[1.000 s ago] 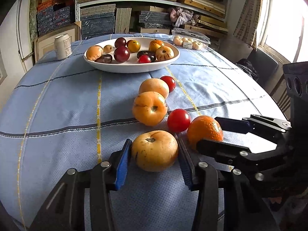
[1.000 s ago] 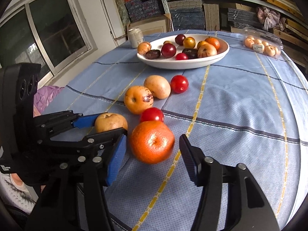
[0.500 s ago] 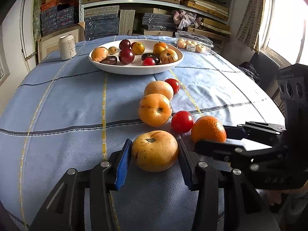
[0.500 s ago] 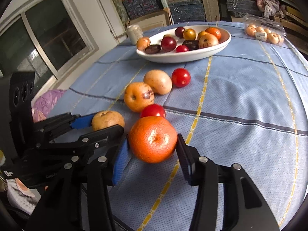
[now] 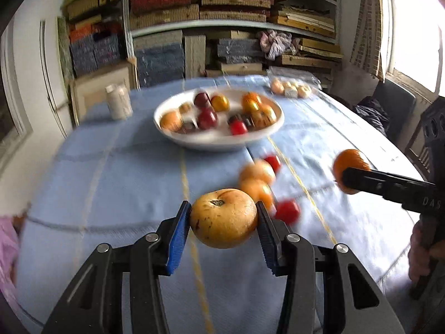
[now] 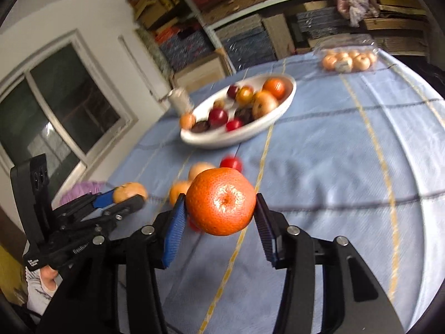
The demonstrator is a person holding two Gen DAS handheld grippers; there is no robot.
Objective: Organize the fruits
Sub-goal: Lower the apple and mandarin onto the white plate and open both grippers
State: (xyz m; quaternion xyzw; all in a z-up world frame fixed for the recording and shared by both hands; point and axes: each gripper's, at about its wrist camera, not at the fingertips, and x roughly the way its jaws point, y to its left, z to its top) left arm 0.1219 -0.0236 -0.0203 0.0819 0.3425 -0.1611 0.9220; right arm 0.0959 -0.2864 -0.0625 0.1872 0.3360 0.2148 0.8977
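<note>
My left gripper (image 5: 223,218) is shut on a yellow-brown apple (image 5: 223,218) and holds it above the blue tablecloth. My right gripper (image 6: 220,209) is shut on an orange (image 6: 220,205), also lifted; that orange also shows in the left wrist view (image 5: 350,161). The white bowl (image 5: 217,142) of mixed fruit stands further back, and shows in the right wrist view (image 6: 230,139). Loose fruits stay on the cloth: two orange-yellow ones (image 5: 257,179) and two red tomatoes (image 5: 287,211). The background is motion-blurred.
A pale can (image 5: 118,101) stands left of the bowl. A clear plastic box of small fruit (image 6: 349,59) lies at the far right. Shelves of stacked boxes stand behind the table. A window is on the left in the right wrist view.
Both grippers have lifted their fruit off the cloth: the left raised the apple, the right raised the orange. The right one had closed on the orange shortly before.
</note>
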